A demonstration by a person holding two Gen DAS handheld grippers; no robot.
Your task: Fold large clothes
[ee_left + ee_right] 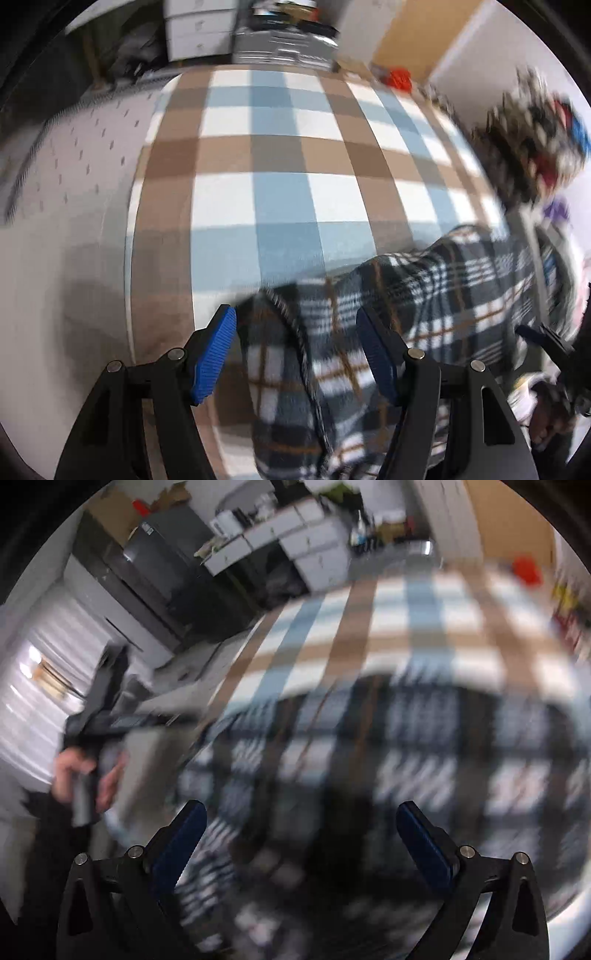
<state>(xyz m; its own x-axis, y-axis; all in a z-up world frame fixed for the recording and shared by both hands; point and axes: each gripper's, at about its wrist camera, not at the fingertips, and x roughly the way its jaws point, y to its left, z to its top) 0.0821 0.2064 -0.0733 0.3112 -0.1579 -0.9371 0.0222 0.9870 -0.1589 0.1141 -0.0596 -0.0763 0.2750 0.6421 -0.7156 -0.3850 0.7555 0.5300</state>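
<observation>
A wide surface is covered by a checked sheet (280,155) of brown, pale blue and white squares, smooth and flat, and everything else is placed against it. On the sheet's near part a large plaid garment (424,295) is spread, of soft, fleecy cloth in dark grey and white with thin orange lines; its rounded, ribbed-looking edge is seen at the near side, and its right part is cut off by the frame. To the sheet's left a pale quilted mattress edge (74,155) with small dark marks is exposed. Beyond the sheet's far end white drawers (199,33) are made out, blurred. The left gripper (295,347) is held over the garment with its ribbed blue pads partly apart; cloth lies between them, but whether it is pinched cannot be told. In the right wrist view, heavily smeared, the right gripper (301,834) is shown spread wide above the garment (406,746), nothing held. A hand (88,775) is glimpsed off the sheet's left side.
</observation>
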